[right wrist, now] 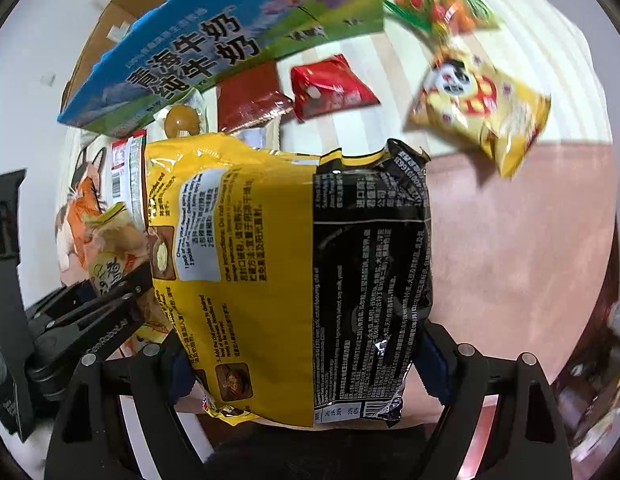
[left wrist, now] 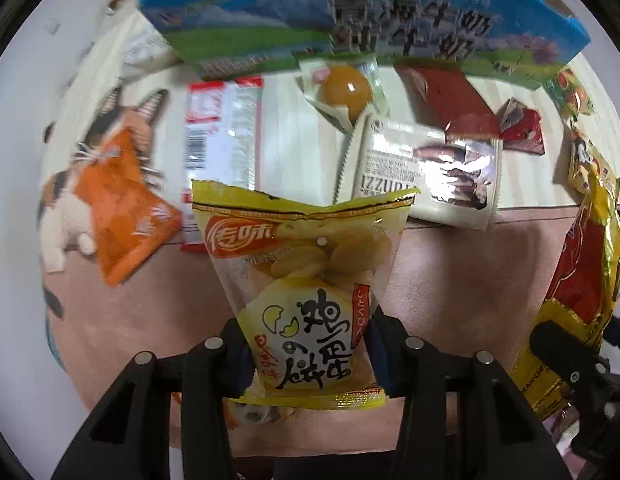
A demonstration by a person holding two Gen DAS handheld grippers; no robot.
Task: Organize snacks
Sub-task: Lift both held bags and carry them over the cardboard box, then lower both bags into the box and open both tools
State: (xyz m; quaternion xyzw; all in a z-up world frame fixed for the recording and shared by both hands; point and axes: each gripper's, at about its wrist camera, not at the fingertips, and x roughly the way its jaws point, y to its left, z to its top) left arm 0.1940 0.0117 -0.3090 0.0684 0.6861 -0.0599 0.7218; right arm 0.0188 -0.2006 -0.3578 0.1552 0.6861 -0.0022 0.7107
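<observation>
Left claw (left wrist: 305, 356) pinches a small glossy yellow egg-biscuit packet (left wrist: 299, 280), its crinkled plastic squeezed narrow between the black fingers. Right claw (right wrist: 305, 364) grips a big, puffy yellow-and-black noodle pack (right wrist: 293, 272), jaws spread wide around its shiny foil sides. Beyond the left claw, flat sachets lie scattered: one cream sweet-potato pouch (left wrist: 426, 172), one clear-wrapped amber jelly (left wrist: 344, 90), two red wrappers (left wrist: 450, 100) (left wrist: 522, 126), and a blue cardboard milk carton box (left wrist: 350, 28) behind them.
</observation>
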